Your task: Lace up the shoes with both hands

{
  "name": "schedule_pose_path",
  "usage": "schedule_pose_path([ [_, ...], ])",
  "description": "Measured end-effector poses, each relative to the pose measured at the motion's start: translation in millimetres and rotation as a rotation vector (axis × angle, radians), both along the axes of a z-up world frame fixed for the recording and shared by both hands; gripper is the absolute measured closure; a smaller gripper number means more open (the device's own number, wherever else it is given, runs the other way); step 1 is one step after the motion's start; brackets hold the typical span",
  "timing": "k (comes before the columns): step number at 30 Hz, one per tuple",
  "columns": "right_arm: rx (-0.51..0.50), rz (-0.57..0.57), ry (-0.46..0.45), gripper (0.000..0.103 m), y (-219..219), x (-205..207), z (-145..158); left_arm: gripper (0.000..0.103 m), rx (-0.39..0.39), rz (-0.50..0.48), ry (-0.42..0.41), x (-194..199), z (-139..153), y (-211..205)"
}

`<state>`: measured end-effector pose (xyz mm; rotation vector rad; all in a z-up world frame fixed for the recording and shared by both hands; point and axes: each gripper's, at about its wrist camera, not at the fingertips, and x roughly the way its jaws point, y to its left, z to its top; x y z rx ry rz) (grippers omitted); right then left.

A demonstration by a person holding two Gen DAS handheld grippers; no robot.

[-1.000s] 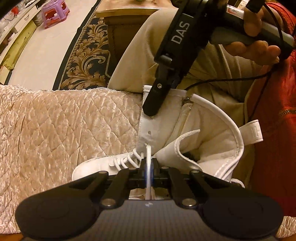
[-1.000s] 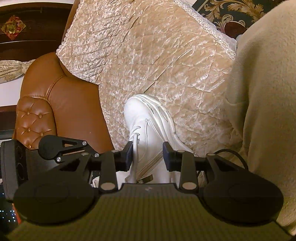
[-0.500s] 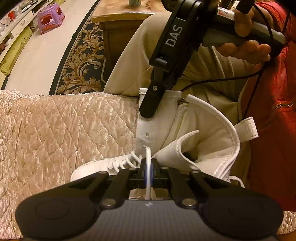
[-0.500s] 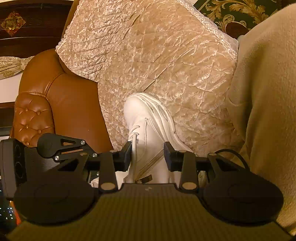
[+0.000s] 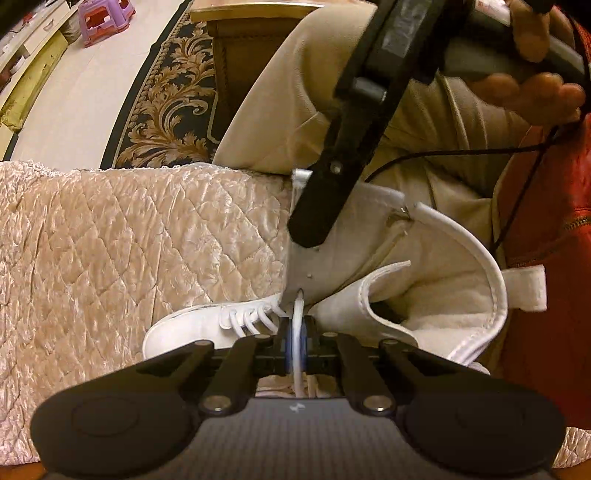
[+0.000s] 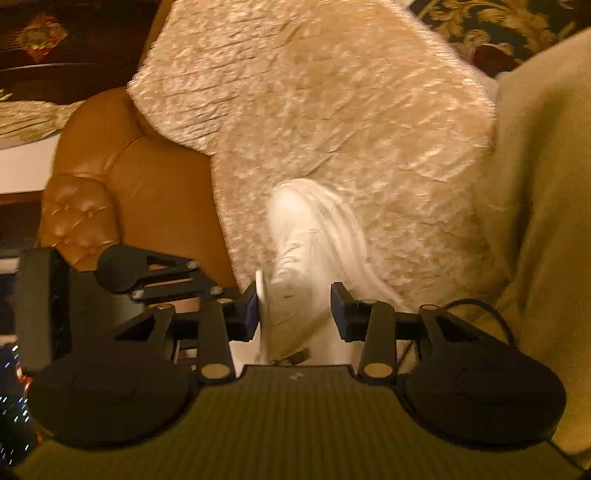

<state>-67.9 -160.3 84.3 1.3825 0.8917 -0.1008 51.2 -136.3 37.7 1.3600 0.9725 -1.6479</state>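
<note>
A white high-top boot [image 5: 207, 325] lies on its side on a quilted cover, its shaft open toward the person. My left gripper [image 5: 295, 332] points down over the laced part, shut on a white lace [image 5: 297, 308] that rises from an eyelet. One of my right gripper's fingers [image 5: 321, 210] rests against the boot's shaft. In the blurred right wrist view, my right gripper [image 6: 293, 310] is opening, its jaws standing wide around the boot [image 6: 314, 229]. A lace end [image 6: 260, 291] lies beside the left pad, and the right pad is apart from it.
The quilted beige cover [image 5: 129, 251] drapes a brown leather sofa arm [image 6: 110, 184]. The person's beige trouser leg [image 5: 295, 92] and red garment [image 5: 554, 258] border the boot. A patterned rug [image 5: 166, 110], a wooden table [image 5: 236, 44] and a purple stool [image 5: 107, 16] lie beyond.
My right gripper's jaws have spread wider around the boot, and its view has blurred. The left gripper has kept its hold on the lace and stayed in place.
</note>
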Motion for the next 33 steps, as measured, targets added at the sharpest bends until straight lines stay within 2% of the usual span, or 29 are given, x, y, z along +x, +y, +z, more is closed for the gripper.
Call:
schedule_pose_path([
  [4, -0.071, 0.036, -0.073, 0.056, -5.1, 5.9, 15.4, 0.1, 0.016, -0.044, -0.07, -13.2, -0.6, -1.4],
  [6, -0.246, 0.096, -0.068, 0.056, -5.7, 10.5, 27.8, 0.1, 0.021, -0.049, -0.079, -15.7, -1.7, -0.8],
  [8, -0.439, 0.209, -0.056, 0.056, -1.2, 17.1, 36.1, 0.1, 0.006, -0.047, -0.078, -14.8, -1.3, 2.5],
  [12, -0.799, 0.553, -0.129, 0.057, 31.8, 24.5, 47.0, 0.1, -0.032, -0.03, -0.082, -15.3, 0.2, 10.7],
  [16, -0.923, 0.735, -0.288, 0.057, 61.5, 26.3, 57.0, 0.1, -0.043, -0.016, -0.092, -16.4, 1.3, 11.6],
  [20, -1.186, 0.968, -0.326, 0.057, 95.6, 37.9, 55.6, 0.1, -0.044, -0.011, -0.103, -18.5, 2.1, 9.3],
  [22, -1.234, 1.075, -0.37, 0.059, 106.4, 42.3, 48.6, 0.1, -0.047, -0.009, -0.102, -18.8, 2.3, 8.2],
  [25, -1.264, 1.218, -0.43, 0.078, 114.7, 46.4, 40.6, 0.1, -0.045, -0.008, -0.097, -18.0, 2.1, 7.9],
  [28, -1.282, 1.286, -0.481, 0.083, 117.1, 52.8, 36.6, 0.1, -0.038, -0.011, -0.088, -16.4, 1.1, 8.1],
  [33, -1.31, 1.373, -0.573, 0.083, 113.4, 53.1, 35.6, 0.1, -0.041, -0.014, -0.075, -14.5, 0.0, 8.4],
])
